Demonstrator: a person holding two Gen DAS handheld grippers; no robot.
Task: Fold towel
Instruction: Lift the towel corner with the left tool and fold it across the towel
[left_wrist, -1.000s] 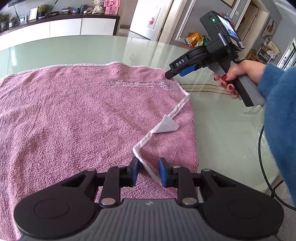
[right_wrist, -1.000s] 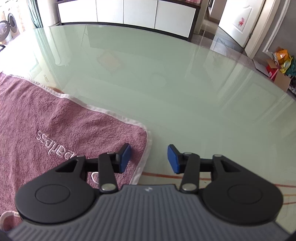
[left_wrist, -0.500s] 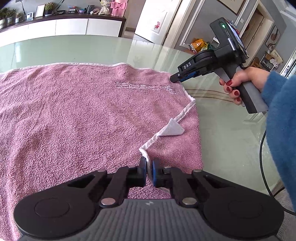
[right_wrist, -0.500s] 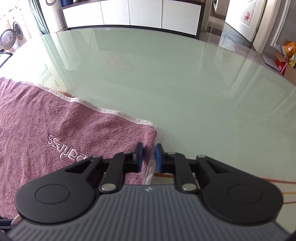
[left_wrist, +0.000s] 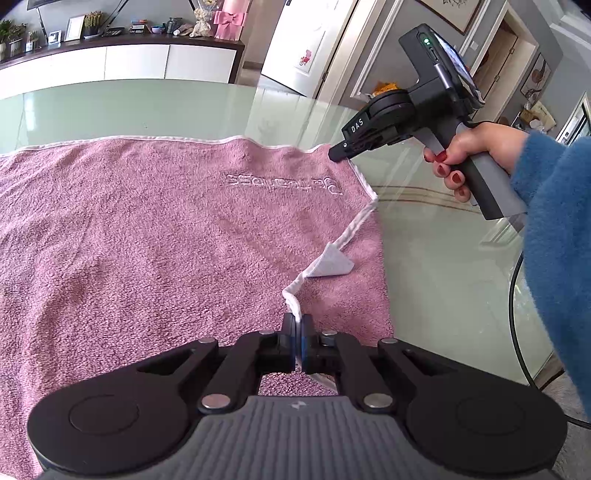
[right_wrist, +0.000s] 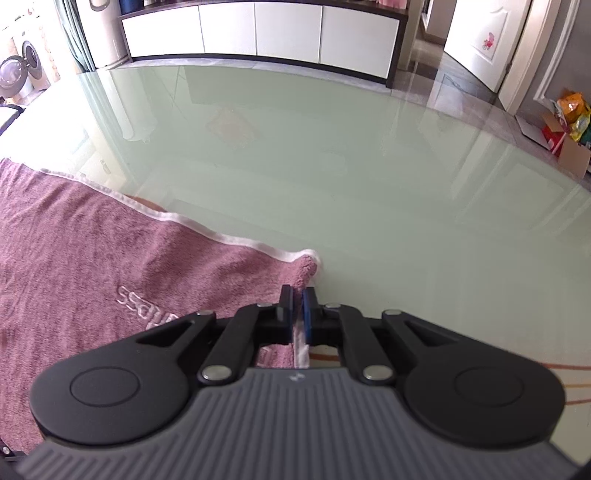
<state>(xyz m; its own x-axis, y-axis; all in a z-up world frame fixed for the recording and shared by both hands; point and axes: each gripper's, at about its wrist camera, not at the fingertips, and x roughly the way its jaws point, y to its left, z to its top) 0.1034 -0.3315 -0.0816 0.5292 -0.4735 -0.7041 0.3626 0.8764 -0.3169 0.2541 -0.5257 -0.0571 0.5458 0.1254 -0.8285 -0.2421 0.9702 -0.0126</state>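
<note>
Pale green glass table (right_wrist: 369, 177) carries a pink terry towel w/ white trim (left_wrist: 147, 240) spread flat, left gripper (left_wrist: 297, 328) w/ jaws pinched shut on its near-right white hem, right gripper (right_wrist: 297, 306) likewise clamped on the far-right corner, which puckers up betw. the pads.

Your left tongs (left_wrist: 297, 325) are pinched closed low in front of you; your right tongs (right_wrist: 297, 302) are likewise clamped, your right hand (left_wrist: 465, 157) gripping the handle.
</note>
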